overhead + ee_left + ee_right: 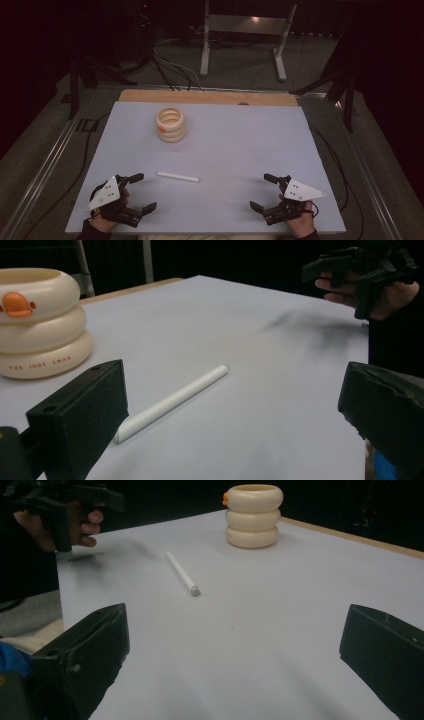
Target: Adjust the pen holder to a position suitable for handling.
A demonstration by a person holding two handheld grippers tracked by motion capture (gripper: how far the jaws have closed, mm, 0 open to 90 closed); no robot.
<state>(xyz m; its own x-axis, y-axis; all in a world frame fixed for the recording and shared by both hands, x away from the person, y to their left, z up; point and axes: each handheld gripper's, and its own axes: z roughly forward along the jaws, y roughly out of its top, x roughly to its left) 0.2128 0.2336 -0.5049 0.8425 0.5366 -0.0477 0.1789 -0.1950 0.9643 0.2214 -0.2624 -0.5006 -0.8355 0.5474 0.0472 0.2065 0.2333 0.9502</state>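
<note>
Worktop [260, 145] pale and bare across most of its width, with a wooden strip along the far edge. White stick [178, 176] flat on the sheet, near the front, left of centre, lying roughly crosswise; seen from the left tool view as running away on a slant [172, 402], from the right tool view as ending in a grey tip [182, 573]. Cream ring stack [170, 125] upright toward the far left, three tiers, orange mark on its side, well apart from the stick and set in from the far edge.

Left tool [140, 192] at the near left corner, close to the front edge, jaws spread wide with nothing between them, stick just beyond its upper jaw. Right tool [263, 191] at the near right, likewise close to the front edge, jaws wide and holding nothing, well apart from the stick.

Open sheet between the two tools, broken by the stick alone. Right half of the worktop free from front edge to back. Free strip also between stick and ring stack. Left edge of the sheet near the left tool's hand; right edge a little beyond the right tool's grey plate.
</note>
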